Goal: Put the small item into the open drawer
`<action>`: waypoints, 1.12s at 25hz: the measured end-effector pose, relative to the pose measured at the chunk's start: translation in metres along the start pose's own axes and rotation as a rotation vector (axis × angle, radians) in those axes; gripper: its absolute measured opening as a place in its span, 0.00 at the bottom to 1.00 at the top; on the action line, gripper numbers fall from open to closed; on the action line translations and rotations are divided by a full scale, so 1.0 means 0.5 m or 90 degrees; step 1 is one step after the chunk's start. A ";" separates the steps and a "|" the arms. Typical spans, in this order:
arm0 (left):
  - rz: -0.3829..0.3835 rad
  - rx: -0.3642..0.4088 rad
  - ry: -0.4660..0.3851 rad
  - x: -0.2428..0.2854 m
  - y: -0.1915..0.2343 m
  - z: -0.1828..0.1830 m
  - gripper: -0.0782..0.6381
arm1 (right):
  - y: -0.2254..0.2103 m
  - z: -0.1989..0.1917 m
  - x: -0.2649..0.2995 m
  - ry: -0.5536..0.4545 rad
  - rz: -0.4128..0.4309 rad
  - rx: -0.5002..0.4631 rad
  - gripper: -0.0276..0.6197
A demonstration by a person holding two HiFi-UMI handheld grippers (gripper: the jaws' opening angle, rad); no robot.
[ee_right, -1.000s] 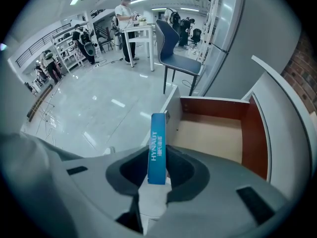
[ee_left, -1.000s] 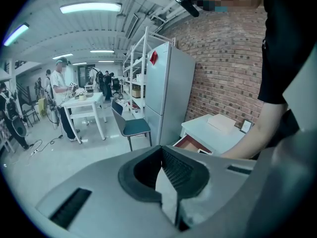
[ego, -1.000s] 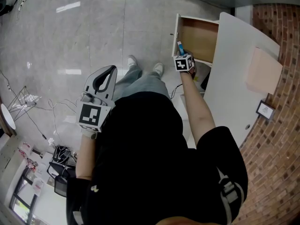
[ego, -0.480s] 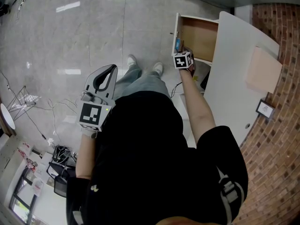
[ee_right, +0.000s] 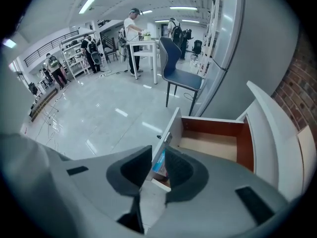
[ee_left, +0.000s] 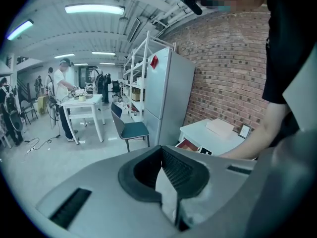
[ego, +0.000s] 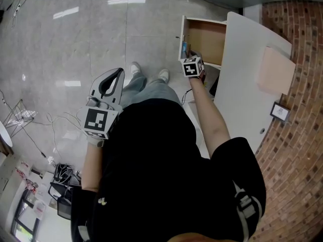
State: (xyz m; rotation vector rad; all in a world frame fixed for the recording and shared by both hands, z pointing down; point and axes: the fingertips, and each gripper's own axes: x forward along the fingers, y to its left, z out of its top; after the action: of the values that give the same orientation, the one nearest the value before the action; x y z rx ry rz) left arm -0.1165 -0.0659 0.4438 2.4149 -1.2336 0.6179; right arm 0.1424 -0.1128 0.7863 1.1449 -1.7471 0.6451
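Observation:
The small blue item stands inside the open wooden drawer, against its white front panel. My right gripper hovers just over that front edge. In the right gripper view the blue item shows through the gap between the jaws, beyond them and inside the drawer. The right gripper is closing, and its pads do not touch the item. My left gripper hangs over the floor beside the person's legs. Its jaws are shut and empty.
The drawer belongs to a white desk against a brick wall. On the desk are a pinkish pad and a small frame. Cables lie on the glossy floor at left. A blue chair and people at a table are far off.
The blue item has left the right gripper's jaws and now rests in the drawer. The right gripper has drawn back slightly. The left gripper has kept its place.

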 end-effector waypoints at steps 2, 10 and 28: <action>-0.002 -0.002 -0.009 -0.002 0.002 0.005 0.11 | 0.001 0.024 -0.025 -0.021 -0.005 -0.002 0.14; -0.019 -0.004 -0.049 0.006 0.008 0.039 0.11 | 0.008 0.118 -0.161 -0.112 0.000 0.002 0.07; -0.089 0.006 -0.143 0.049 0.032 0.158 0.11 | 0.024 0.355 -0.564 -0.364 -0.006 0.016 0.06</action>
State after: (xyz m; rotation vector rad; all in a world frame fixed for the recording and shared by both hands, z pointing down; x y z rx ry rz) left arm -0.0997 -0.1303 0.3924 2.6078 -1.1316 0.3205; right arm 0.0996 -0.1316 0.4562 1.4509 -2.2074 0.3473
